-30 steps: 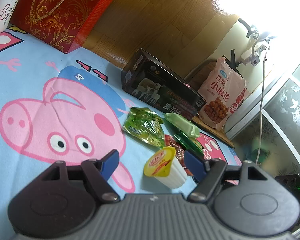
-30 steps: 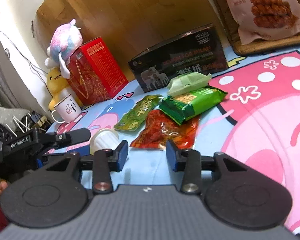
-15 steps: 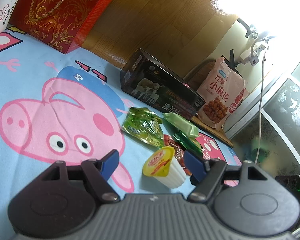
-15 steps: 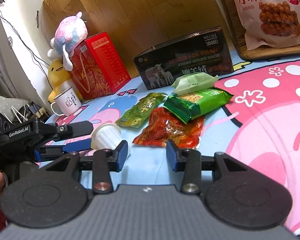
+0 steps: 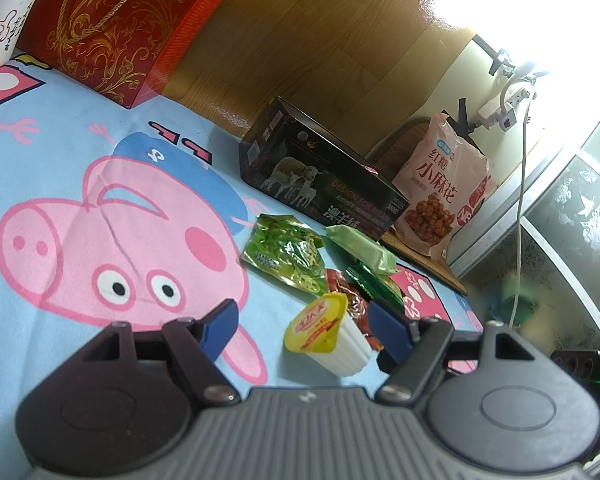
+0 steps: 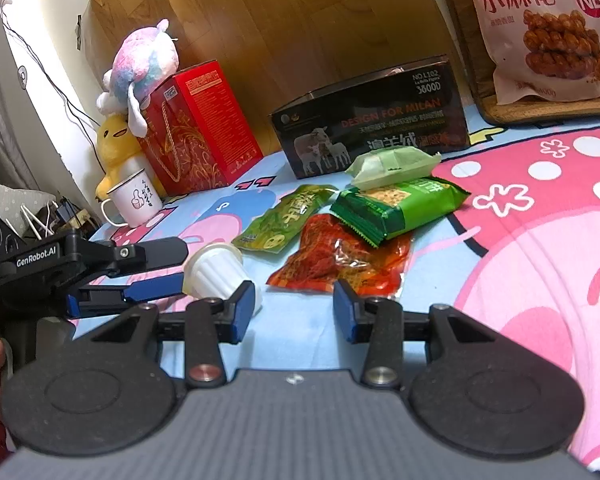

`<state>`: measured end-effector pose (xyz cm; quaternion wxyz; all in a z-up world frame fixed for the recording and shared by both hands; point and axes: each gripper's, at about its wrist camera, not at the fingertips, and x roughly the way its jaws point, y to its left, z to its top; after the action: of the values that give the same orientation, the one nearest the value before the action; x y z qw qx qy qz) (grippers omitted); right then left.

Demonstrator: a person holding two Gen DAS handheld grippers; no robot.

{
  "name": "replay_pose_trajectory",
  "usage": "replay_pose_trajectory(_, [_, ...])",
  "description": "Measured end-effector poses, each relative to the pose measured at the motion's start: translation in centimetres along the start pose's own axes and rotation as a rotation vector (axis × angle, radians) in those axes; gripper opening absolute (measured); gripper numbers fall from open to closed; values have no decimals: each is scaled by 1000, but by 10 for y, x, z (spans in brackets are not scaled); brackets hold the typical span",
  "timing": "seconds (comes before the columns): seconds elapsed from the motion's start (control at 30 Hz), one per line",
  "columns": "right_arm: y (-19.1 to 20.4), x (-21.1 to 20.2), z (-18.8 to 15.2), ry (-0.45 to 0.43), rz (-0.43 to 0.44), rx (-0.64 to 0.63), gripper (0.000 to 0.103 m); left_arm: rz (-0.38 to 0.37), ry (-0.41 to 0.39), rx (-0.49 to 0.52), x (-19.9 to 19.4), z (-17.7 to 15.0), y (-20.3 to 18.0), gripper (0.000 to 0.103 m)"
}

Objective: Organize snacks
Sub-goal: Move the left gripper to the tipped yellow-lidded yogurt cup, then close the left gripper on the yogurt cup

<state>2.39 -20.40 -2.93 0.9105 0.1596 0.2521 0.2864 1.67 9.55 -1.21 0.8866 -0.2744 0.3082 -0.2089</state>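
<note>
"DESIGN FOR MILAN" and "NO.L102 3800D" on the black box (image 6: 374, 124) at centre, "小麻花" on the pink snack bag (image 6: 540, 28) upper right, "GenRobot.AI" on the left tool (image 6: 36, 258) at left edge

Left tool (image 5: 302, 326) and right tool (image 6: 295, 306) both gape, low.

Jelly cup (image 5: 328, 336) on its side between open hand-held gripper (image 5: 302, 326) fingers

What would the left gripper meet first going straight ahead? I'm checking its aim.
Probably the white ribbed jelly cup with yellow lid, lying on its side between the open left gripper; it looks untouched.
</note>
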Motion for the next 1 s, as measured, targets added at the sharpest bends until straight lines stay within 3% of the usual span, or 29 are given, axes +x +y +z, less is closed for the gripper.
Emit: replay_pose_trajectory(1.0, [4, 2, -1, 7, -3, -34, 46, -5, 4, 3, 0, 0, -1, 74])
